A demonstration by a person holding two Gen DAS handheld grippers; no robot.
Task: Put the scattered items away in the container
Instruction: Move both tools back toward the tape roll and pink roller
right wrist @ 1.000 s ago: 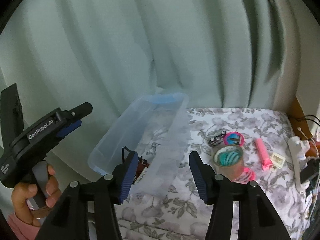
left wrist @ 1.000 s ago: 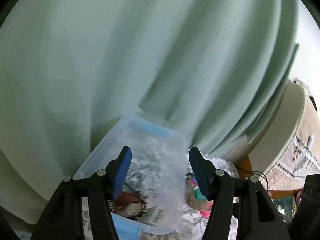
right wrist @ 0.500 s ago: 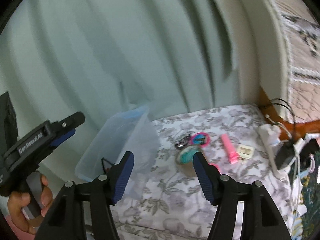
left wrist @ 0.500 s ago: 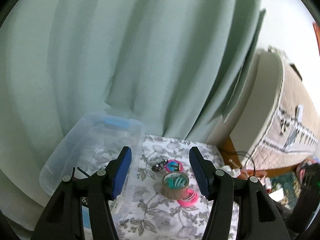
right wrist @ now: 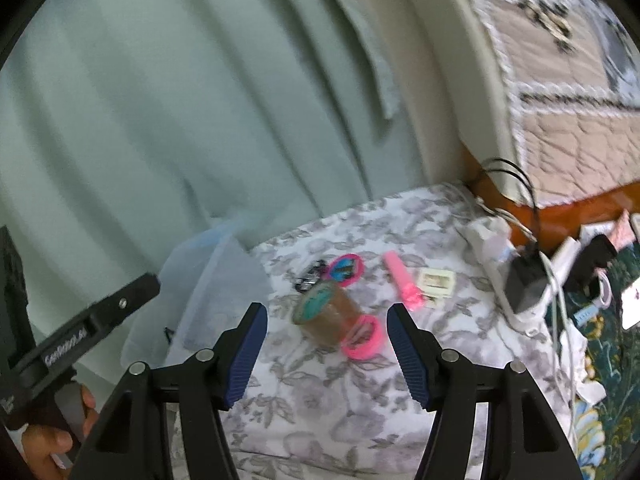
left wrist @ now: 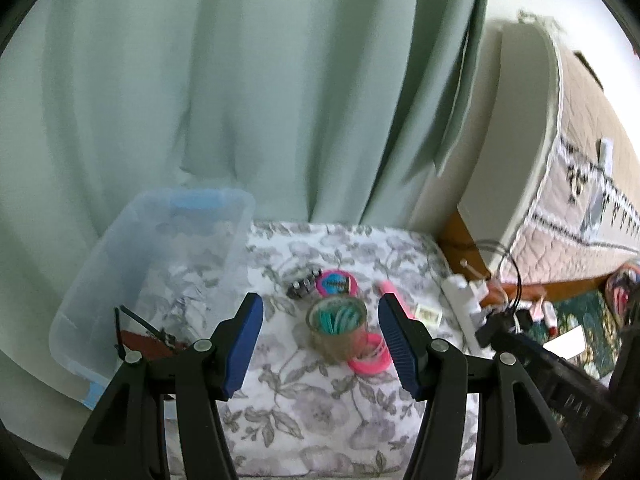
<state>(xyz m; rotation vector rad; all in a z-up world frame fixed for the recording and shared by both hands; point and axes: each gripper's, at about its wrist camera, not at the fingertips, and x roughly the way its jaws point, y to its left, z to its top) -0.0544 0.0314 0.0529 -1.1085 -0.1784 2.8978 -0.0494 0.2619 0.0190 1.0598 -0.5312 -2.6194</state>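
Observation:
A clear plastic bin (left wrist: 100, 276) (right wrist: 208, 276) stands at the left of the floral-clothed surface, with a dark red item (left wrist: 148, 344) inside. To its right lie a brown tape roll (left wrist: 336, 330) (right wrist: 326, 314), a pink ring (left wrist: 370, 358) (right wrist: 362, 338), a round pink compact (left wrist: 336, 283) (right wrist: 346, 266), a black clip (left wrist: 304, 286) (right wrist: 308, 276), a pink stick (right wrist: 402, 280) and a small card (right wrist: 436, 280). My left gripper (left wrist: 320, 346) is open above the tape roll. My right gripper (right wrist: 326, 354) is open, hovering over the roll and ring.
A pale green curtain (left wrist: 240, 80) hangs behind the surface. A white power strip (right wrist: 516, 280) with plugs and cables lies at the right edge, beside a bed (left wrist: 592, 184). A hand (right wrist: 52, 440) holding the left gripper's handle shows at lower left of the right wrist view.
Both views swung right, away from the bin toward the scattered items. The left gripper left the bin and now hangs over the tape roll. Both stayed open.

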